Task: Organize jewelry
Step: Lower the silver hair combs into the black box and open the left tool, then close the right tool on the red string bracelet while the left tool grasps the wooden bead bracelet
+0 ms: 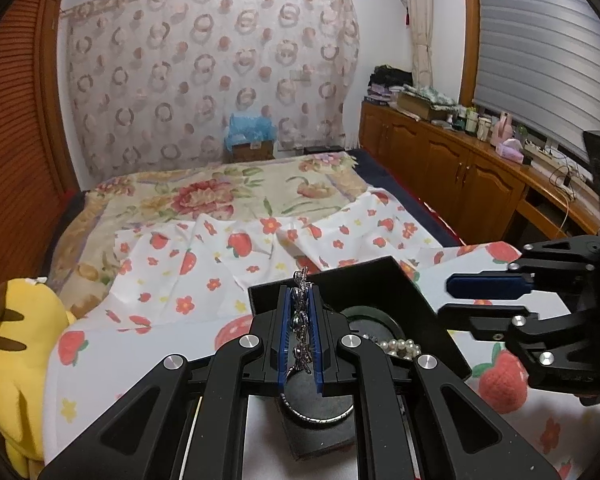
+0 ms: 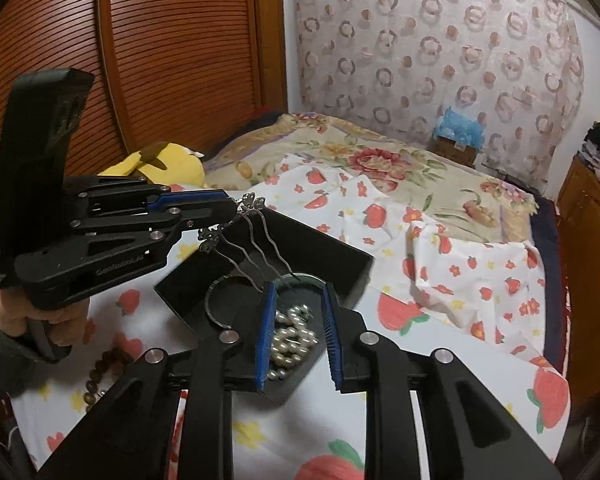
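My left gripper [image 1: 300, 320] is shut on an ornate silver hair comb [image 1: 301, 322], held above the black jewelry box [image 1: 380, 276]. In the right wrist view the left gripper [image 2: 230, 208] holds the comb [image 2: 244, 236] with its long prongs hanging down into the black box [image 2: 324, 252]. The box holds a pearl string [image 2: 292, 336], a dark green bangle [image 1: 370, 316] and a silver bangle [image 2: 212, 304]. My right gripper [image 2: 296, 328] is open and empty, hovering over the pearls; it shows at the right in the left wrist view [image 1: 444, 296].
The box sits on a strawberry-print cloth [image 2: 440, 280] over a bed. A string of brown wooden beads [image 2: 100, 372] lies left of the box. A yellow plush toy [image 1: 16, 352] lies at the left. Wooden cabinets [image 1: 452, 168] run along the right.
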